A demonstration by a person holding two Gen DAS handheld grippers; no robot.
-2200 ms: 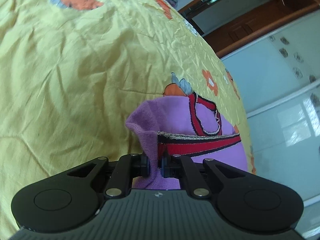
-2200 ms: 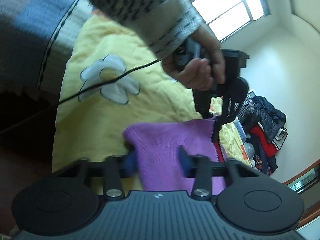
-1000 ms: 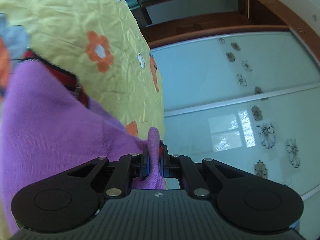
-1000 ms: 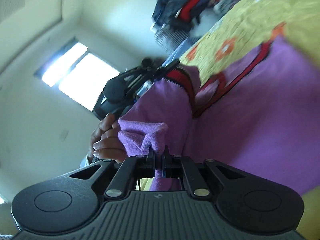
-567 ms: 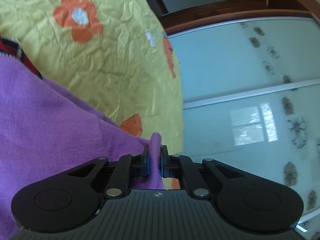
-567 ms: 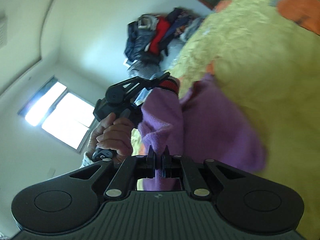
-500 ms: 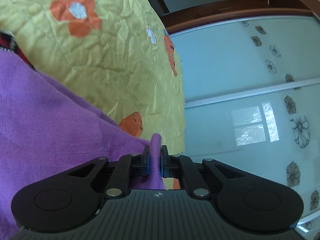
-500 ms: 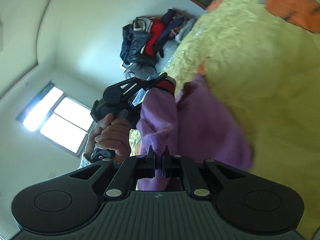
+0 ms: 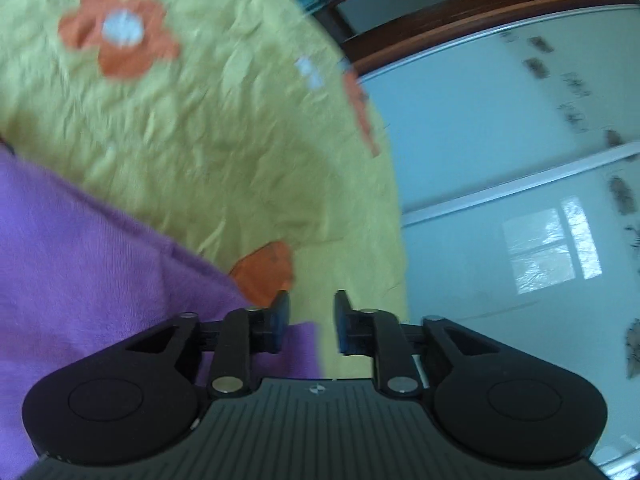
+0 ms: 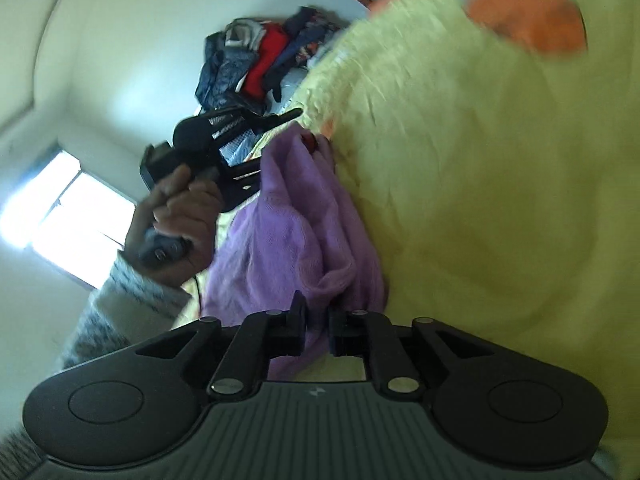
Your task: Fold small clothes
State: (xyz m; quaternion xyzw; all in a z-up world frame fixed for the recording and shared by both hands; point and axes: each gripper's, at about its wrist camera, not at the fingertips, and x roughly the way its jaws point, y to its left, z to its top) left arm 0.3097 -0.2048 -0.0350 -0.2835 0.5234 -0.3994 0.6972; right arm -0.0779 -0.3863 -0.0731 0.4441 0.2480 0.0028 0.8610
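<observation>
Both tongs have just let go of the purple garment. Half a second ago each one pinched a fold of it with its tips pressed together; now the tips stand apart and nothing is clamped between them. That suggests one fold has been laid down and released, and the next grip has not yet begun.

The left tongs are clearly open, with a wide gap between the tips. Through the gap shows the yellow bedspread with its orange flowers. The garment lies flat on the bedspread to the left of and below these tongs, and its edge passes behind the left tip. Whether it touches that tip cannot be told.

The right tongs are open only a little, with a narrow gap. A bunched corner of the garment sits just ahead of the tips, loose rather than squeezed. Beyond it the garment stretches away towards the person's hand, which holds the other tongs at its far end. Both views are blurred by motion.
</observation>
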